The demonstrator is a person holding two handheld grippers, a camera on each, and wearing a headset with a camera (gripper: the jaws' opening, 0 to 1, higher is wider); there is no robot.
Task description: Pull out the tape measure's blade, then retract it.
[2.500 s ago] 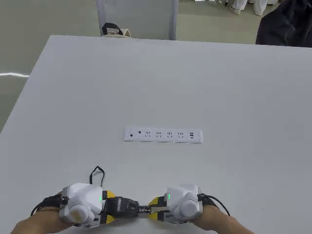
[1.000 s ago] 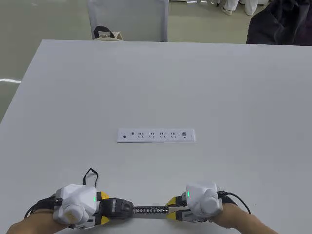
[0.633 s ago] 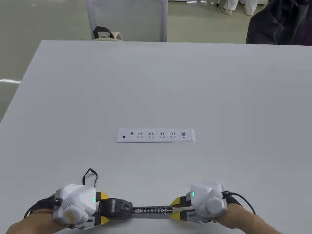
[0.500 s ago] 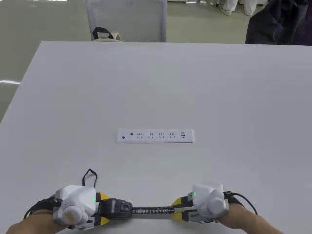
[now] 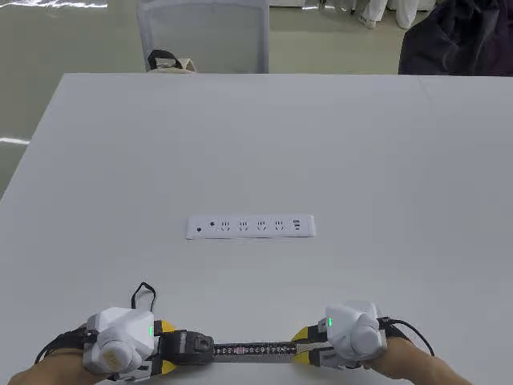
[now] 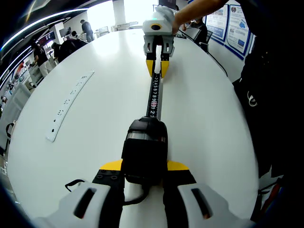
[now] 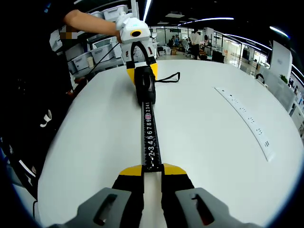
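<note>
The black tape measure case lies at the table's near edge, and my left gripper is shut on it. Its black blade with white numbers runs flat over the table to my right gripper, which is shut on the blade's tip. A black wrist strap loops off the case. The two grippers face each other, left one at the left and right one at the right in the head view.
A white power strip lies mid-table beyond the grippers. The white table stretches far ahead; a grey chair with a bag stands at its far edge. A dark-clothed person is at the far right corner.
My right gripper has moved rightward with the blade's tip, so more blade shows between the grippers than 2.5 s ago. The left gripper kept the case in place. The head camera shifted slightly.
</note>
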